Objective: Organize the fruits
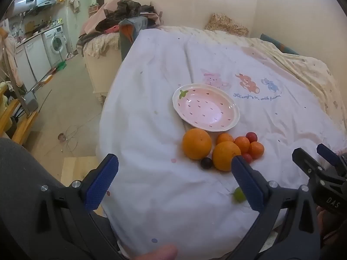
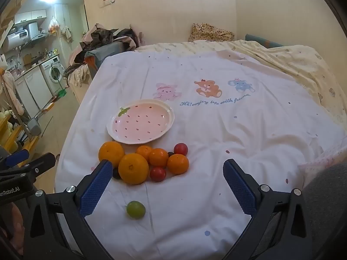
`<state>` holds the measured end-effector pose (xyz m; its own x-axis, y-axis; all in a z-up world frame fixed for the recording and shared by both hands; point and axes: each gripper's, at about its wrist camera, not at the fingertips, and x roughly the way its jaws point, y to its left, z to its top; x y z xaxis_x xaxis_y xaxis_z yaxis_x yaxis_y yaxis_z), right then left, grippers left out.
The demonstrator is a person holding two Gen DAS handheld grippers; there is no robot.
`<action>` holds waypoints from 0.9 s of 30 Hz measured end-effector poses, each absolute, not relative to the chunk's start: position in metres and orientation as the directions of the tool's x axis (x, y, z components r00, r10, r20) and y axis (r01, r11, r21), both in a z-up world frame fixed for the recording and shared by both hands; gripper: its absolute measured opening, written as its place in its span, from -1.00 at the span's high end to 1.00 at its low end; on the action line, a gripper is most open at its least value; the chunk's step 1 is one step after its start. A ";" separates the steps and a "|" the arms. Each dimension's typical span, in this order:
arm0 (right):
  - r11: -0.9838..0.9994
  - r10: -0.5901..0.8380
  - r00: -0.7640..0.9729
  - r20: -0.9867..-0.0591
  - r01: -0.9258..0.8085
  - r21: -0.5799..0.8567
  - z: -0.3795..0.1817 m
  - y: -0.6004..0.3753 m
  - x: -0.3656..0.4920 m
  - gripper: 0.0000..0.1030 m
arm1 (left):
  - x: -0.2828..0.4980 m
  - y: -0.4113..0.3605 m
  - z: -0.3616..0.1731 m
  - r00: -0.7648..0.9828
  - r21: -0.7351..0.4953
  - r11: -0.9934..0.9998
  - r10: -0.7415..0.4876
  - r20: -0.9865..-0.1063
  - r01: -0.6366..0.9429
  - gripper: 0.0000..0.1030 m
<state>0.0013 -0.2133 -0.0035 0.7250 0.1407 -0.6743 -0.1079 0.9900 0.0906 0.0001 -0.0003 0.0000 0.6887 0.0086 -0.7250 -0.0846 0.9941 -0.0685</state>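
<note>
Left gripper (image 1: 173, 179): blue ribbed pads set wide apart, gripping nothing, hanging over the near edge of the bed.
Right gripper (image 2: 168, 186): blue pads likewise spread wide, nothing between them, above the white sheet (image 2: 227, 151); its black frame also shows at the right edge of the left wrist view.
Green grape (image 2: 135, 209): alone on the sheet, closest to the cameras, near the right gripper's left finger and apart from the other fruit; in the left wrist view it is half hidden behind the left gripper's right finger.
Large oranges: two, one (image 2: 133, 168) at the front of the cluster, the other (image 2: 111, 153) just behind it to the left, next to the plate's rim.
Small tangerines: three (image 2: 159, 156) packed together to the right of the large oranges.
Red round fruits: one (image 2: 157, 174) at the front of the cluster, one (image 2: 180, 149) at the back right.
Dark round fruit (image 1: 206, 163): tucked between the two large oranges at the front.
Strawberry-patterned plate (image 2: 167, 108): pink with a white rim, holding no fruit, just behind the cluster.
Sheet print: cartoon rabbit, bear (image 2: 207, 88) and elephant above a line of blue script.
Background: pile of clothes (image 1: 128, 10) beyond the bed, washing machine (image 1: 56, 43) in a kitchen area at far left.
</note>
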 end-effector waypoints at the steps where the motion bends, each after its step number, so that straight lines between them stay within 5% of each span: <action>1: 0.990 0.143 0.727 -0.672 -0.109 0.093 -0.003 -0.213 0.001 -1.00 | 0.000 0.000 0.000 0.689 -0.069 0.994 0.009 -0.725 -0.085 -0.99; 27: 0.989 0.146 0.733 -0.665 -0.111 0.094 -0.004 -0.214 0.001 -1.00 | -0.001 0.005 -0.003 0.686 -0.066 0.994 0.009 -0.727 -0.083 -0.99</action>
<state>0.0010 -0.2137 -0.0041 0.7329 0.1455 -0.6645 -0.1111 0.9893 0.0942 -0.0005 0.0050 -0.0034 0.6863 0.0092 -0.7273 -0.0830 0.9944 -0.0657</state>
